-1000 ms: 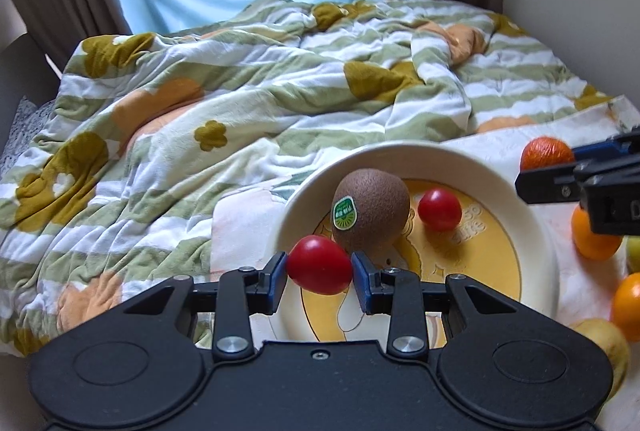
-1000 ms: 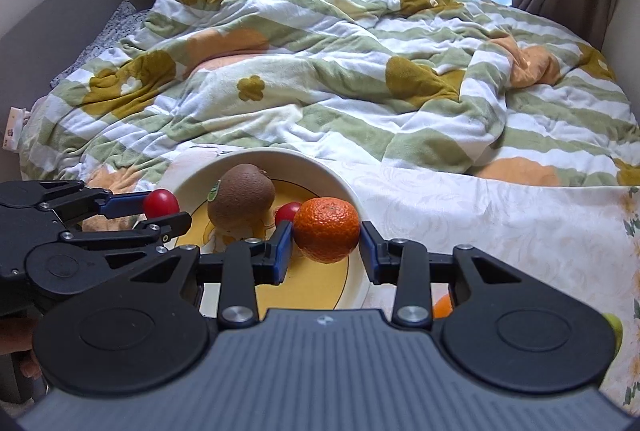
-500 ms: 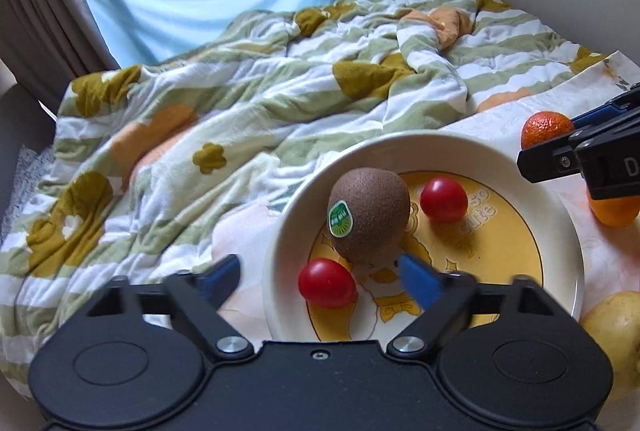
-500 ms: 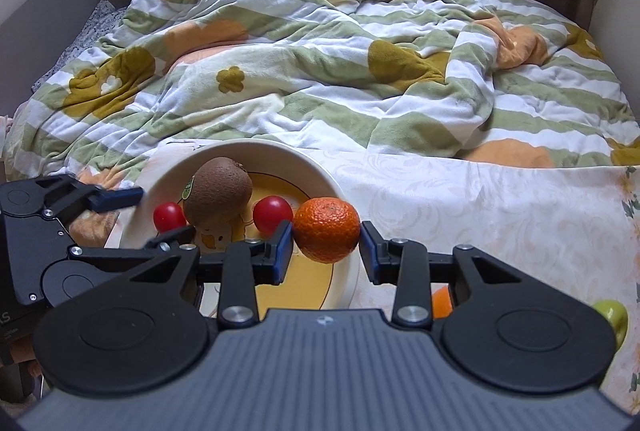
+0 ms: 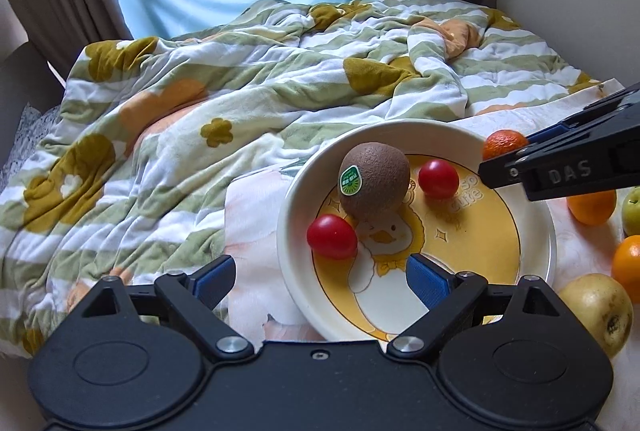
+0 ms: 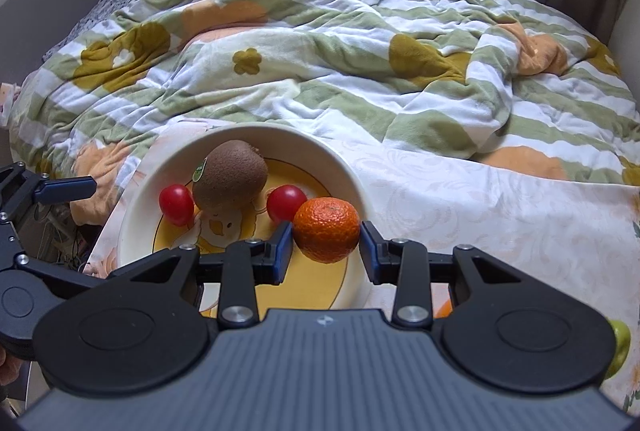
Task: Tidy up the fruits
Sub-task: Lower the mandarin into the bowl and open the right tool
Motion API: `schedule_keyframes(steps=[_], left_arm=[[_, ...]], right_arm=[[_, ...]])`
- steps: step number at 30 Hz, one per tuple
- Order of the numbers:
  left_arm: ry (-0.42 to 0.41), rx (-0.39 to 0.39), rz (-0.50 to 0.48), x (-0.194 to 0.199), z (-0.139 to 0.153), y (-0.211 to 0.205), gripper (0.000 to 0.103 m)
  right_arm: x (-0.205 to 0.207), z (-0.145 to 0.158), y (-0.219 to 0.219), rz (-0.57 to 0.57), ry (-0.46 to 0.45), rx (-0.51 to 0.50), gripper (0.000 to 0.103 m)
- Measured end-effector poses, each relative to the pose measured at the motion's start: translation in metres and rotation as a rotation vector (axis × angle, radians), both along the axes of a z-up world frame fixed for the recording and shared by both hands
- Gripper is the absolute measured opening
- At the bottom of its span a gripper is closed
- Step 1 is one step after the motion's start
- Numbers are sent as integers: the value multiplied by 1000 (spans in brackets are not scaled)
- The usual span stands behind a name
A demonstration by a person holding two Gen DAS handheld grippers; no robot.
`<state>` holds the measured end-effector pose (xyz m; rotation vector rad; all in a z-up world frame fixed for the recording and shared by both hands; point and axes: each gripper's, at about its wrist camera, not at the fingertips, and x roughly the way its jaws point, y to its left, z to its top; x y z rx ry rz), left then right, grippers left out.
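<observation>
Now left claw (image 5: 320,277) gapes, empty; right claw (image 6: 326,245) pinches tangerine (image 6: 326,229); kiwi (image 5: 374,181) leans upright in plate (image 5: 532,207).

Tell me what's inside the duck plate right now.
Inside the plate sit a kiwi with a green sticker and two cherry tomatoes, one either side. The duck print beneath the kiwi is partly covered. The mandarin is held above it, not inside.

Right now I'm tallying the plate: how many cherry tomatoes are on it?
2. One tomato lies left of the kiwi, by the plate rim; the other tomato lies right of the kiwi. The kiwi might hide more.
</observation>
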<state>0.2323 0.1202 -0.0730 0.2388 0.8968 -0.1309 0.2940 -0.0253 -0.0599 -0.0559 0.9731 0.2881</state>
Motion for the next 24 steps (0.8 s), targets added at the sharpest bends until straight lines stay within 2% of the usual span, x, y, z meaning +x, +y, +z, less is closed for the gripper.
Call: schedule_keyframes(steps=[13, 16, 17, 19, 20, 21, 24], left_arm=[[-17, -30, 13, -10, 5, 1, 95], [-18, -21, 14, -12, 5, 1, 95], [-19, -22, 15, -12, 6, 1, 95], [-20, -24, 18, -14, 7, 1, 95], [-21, -25, 20, -15, 7, 2, 95], [-21, -28, 22, -16, 8, 2, 95], [-22, -38, 23, -19, 10, 1, 95]], right_arm=[[4, -23, 17, 58, 7, -59, 52], [0, -22, 19, 73, -14, -66, 56], [-1, -21, 20, 81, -23, -67, 59], [-4, -18, 23, 85, -47, -78, 80], [-7, -16, 24, 77, -66, -92, 100], [-9, -14, 24, 67, -88, -107, 103], [-16, -9, 23, 70, -124, -123, 103]])
